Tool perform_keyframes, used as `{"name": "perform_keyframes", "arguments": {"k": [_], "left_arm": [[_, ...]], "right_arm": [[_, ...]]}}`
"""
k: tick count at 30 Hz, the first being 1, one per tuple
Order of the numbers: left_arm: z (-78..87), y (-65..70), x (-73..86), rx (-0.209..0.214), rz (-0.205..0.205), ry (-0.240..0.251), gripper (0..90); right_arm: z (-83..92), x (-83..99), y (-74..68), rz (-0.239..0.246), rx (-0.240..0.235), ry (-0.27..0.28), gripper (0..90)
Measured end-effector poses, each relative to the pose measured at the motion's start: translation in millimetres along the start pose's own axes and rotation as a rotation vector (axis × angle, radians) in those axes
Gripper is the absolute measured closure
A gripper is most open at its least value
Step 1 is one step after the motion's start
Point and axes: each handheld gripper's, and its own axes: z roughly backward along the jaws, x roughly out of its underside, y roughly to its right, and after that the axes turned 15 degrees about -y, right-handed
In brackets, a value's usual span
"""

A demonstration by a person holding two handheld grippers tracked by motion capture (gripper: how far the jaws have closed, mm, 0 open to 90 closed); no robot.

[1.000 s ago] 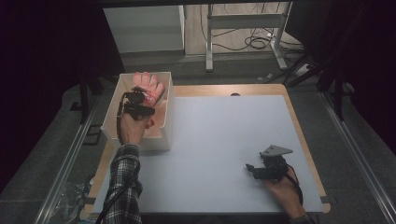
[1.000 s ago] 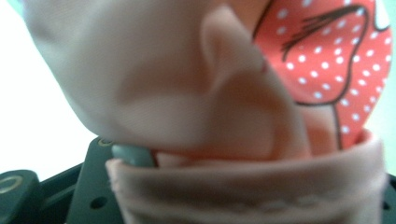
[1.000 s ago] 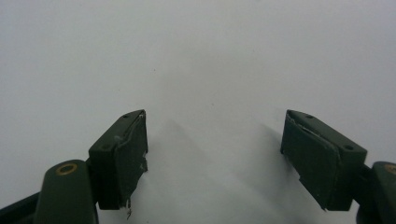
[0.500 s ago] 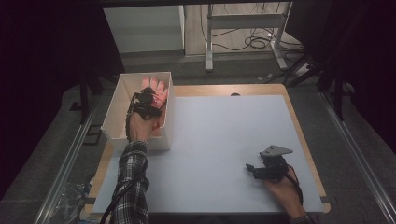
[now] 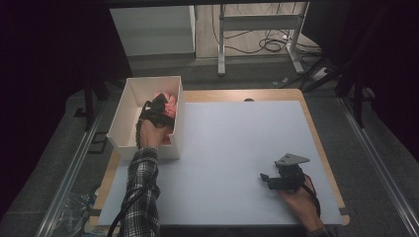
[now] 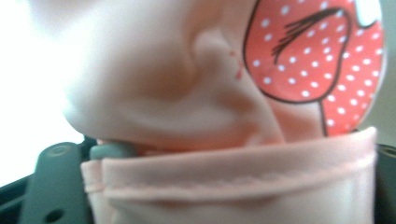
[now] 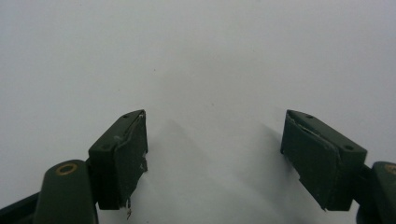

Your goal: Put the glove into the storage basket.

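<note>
A pink garment [image 5: 171, 102] with a red, white-dotted print [image 6: 317, 56] lies in the white box [image 5: 148, 80] at the table's left. My left gripper [image 5: 161, 106] reaches down into the box, right against the cloth. In the left gripper view its jaws have just been opening and stand well apart, and the garment's folded hem [image 6: 233, 179] lies loosely across the gap. My right gripper [image 5: 265, 178] rests low over the white table top [image 5: 237, 133] at the front right. The right gripper [image 7: 212, 140] is open, with bare table between its jaws.
The box stands on the table's left edge, partly overhanging the wooden border [image 5: 276, 94]. Beyond the table are a grey floor, a white cabinet [image 5: 153, 29] and a metal frame with cables [image 5: 257, 39]. A metal rail [image 5: 74, 163] runs along the left side.
My left hand has moved farther and lower into the box with the pink garment, the sleeve following over the table. The right hand and gripper have stayed where they were.
</note>
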Motion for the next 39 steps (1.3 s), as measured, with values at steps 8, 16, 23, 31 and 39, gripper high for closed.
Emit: {"name": "perform_keyframes", "arguments": {"k": [8, 16, 23, 31, 39], "left_arm": [[6.4, 0.0, 1.5, 0.008, 0.003, 0.014, 8.3], [12.6, 1.1, 4.9, 0.015, 0.001, 0.012, 6.0], [21.9, 1.2, 9.8, 0.004, -0.015, 0.039, 5.5], [35.4, 0.7, 18.0, -0.015, -0.032, 0.097, 4.5], [46.8, 0.1, 24.3, -0.012, -0.047, 0.137, 3.5]], "right_arm": [[0.0, 0.0, 0.0, 0.000, 0.000, 0.000, 23.1], [0.0, 0.0, 0.0, 0.000, 0.000, 0.000, 23.1], [0.0, 0.0, 0.0, 0.000, 0.001, 0.000, 23.1], [0.0, 0.0, -0.1, 0.001, 0.001, 0.000, 23.1], [0.0, 0.0, -0.1, 0.001, 0.000, 0.000, 23.1]]}}
